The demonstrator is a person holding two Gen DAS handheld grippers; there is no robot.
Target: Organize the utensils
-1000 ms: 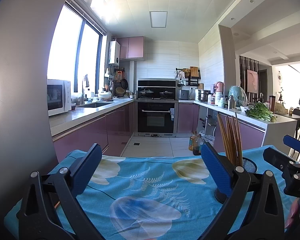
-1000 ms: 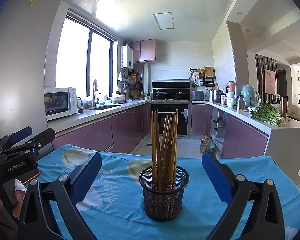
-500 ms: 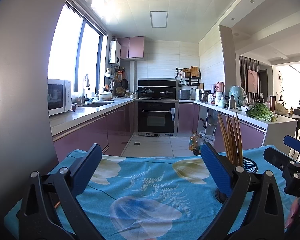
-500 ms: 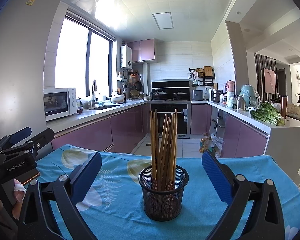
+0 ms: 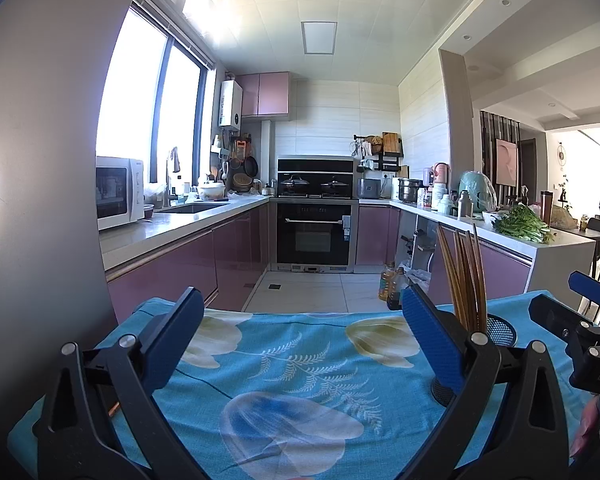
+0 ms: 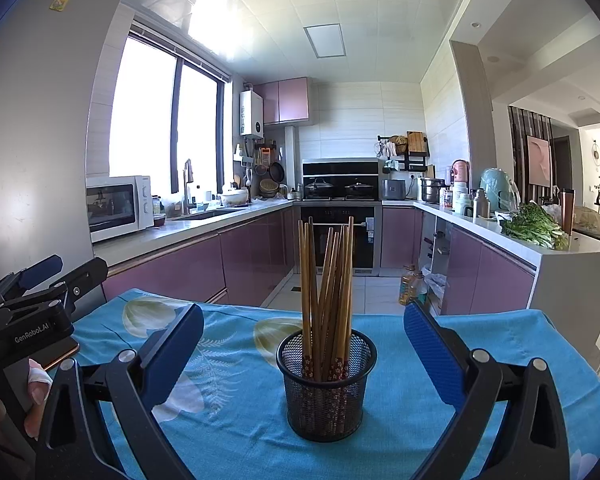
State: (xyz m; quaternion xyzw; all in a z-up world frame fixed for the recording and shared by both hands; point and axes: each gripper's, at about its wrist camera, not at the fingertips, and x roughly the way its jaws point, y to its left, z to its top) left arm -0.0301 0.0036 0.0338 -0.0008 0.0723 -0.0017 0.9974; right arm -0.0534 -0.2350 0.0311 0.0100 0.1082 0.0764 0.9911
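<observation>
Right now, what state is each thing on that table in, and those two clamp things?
Left gripper: open, empty, above the cloth.
Right gripper: open, empty, facing the basket.
Mesh basket: upright on the cloth, between the right gripper's fingers but untouched.
Chopsticks: standing in the basket, leaning.
Tablecloth: spread flat.

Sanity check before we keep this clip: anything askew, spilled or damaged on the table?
Nothing stands out. The mesh holder stands upright on the blue floral tablecloth, with the chopsticks all inside it, fanned loosely. No spill shows. Both the left gripper and right gripper are open and empty.
</observation>
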